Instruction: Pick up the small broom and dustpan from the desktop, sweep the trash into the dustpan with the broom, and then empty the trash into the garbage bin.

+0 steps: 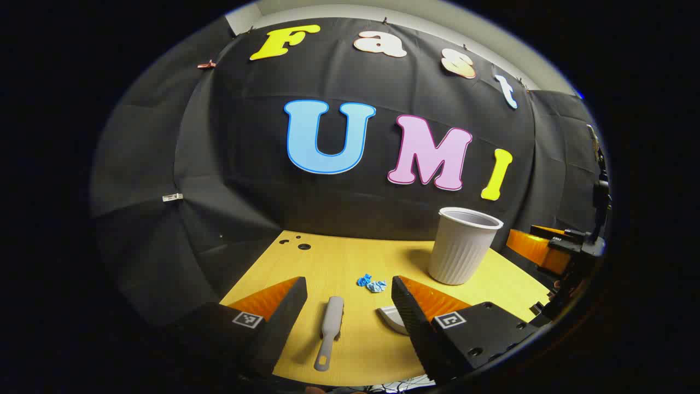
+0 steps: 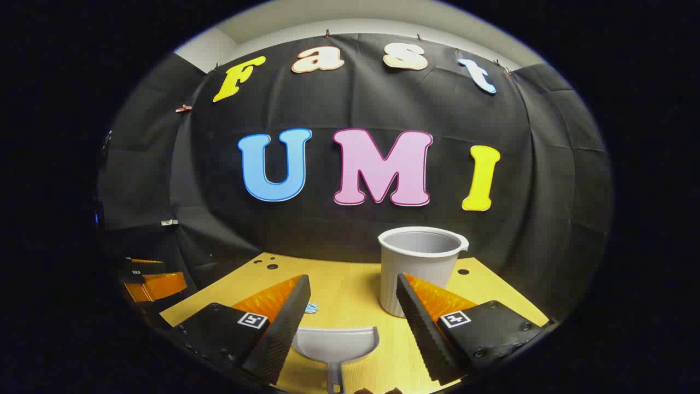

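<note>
In the left gripper view a small grey broom [image 1: 330, 331] lies on the yellow desktop [image 1: 350, 262] between the spread fingers of my left gripper [image 1: 350, 298], which is open above it. Crumpled blue paper trash [image 1: 372, 283] sits just beyond. A corner of the grey dustpan [image 1: 391, 318] peeks out beside the right finger. In the right gripper view the dustpan [image 2: 336, 345] lies flat, handle toward me, below my open right gripper [image 2: 353, 295]. The grey ribbed garbage bin [image 2: 420, 268] stands upright behind it, also seen as the bin [image 1: 465, 246] in the left gripper view.
The desktop [image 2: 350, 301] ends at the black cloth wall behind. Small holes [image 1: 298, 243] mark its far left corner. The other gripper's orange and black body [image 1: 552, 249] shows at the right edge of the left gripper view, and the left gripper's body [image 2: 147, 279] at the left of the right one.
</note>
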Motion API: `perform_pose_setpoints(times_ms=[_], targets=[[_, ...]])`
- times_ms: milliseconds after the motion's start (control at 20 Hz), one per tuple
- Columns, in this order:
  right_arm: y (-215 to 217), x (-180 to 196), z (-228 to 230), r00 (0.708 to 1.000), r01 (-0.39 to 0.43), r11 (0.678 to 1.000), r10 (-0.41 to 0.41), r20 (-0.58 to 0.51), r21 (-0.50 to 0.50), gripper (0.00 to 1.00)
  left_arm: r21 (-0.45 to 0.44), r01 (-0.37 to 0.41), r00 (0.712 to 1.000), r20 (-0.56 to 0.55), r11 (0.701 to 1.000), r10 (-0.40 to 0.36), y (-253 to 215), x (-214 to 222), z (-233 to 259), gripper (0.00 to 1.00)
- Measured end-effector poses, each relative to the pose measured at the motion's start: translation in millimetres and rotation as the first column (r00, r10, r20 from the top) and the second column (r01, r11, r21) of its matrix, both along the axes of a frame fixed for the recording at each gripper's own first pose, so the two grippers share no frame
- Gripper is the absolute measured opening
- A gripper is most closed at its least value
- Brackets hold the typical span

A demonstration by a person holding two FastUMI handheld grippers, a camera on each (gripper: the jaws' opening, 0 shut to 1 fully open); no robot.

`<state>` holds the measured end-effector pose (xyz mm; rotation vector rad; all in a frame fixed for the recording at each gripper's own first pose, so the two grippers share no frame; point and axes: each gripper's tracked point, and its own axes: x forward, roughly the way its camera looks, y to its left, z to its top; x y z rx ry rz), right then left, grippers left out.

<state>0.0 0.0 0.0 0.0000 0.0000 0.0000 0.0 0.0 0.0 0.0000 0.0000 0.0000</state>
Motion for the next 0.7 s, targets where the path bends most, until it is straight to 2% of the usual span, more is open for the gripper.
perform_pose_setpoints(times_ms=[250,700], targets=[[11,14,-8,0.999,-0.036,0.999,0.036,-0.027,-0.011,0.98,0.027,-0.006,0.999,-0.036,1.0,0.007,3,12,-9,0.98],[6,32,-22,0.997,-0.049,0.999,0.048,-0.064,-0.017,0.98,-0.013,-0.054,0.993,-0.107,0.998,0.053,10,30,-26,0.98]])
